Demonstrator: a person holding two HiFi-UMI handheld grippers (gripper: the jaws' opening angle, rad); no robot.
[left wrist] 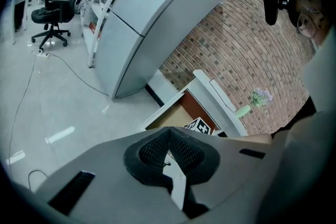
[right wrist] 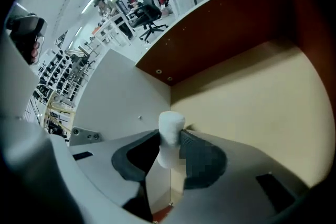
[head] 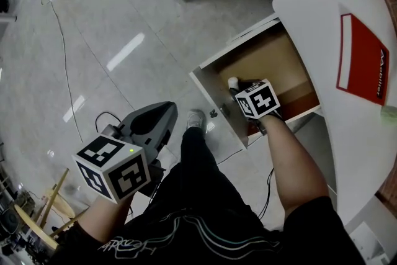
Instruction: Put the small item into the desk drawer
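We hold the small white item (head: 233,81) pinched between the pads of the right gripper (right wrist: 169,140), whose jaws are partway closed on it. It points steeply down inside the open drawer (head: 273,59) under the table (head: 316,22), near a front corner, so the release can happen low over the bare bottom. Our left gripper (left wrist: 169,136) hangs aside over the floor, jaws together and empty, out of the way.

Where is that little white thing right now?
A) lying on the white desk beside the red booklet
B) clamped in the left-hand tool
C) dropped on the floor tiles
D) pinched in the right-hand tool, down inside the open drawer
D: the right gripper has its jaws pressed on the small white item, with the wooden floor and walls of the open drawer close around it.
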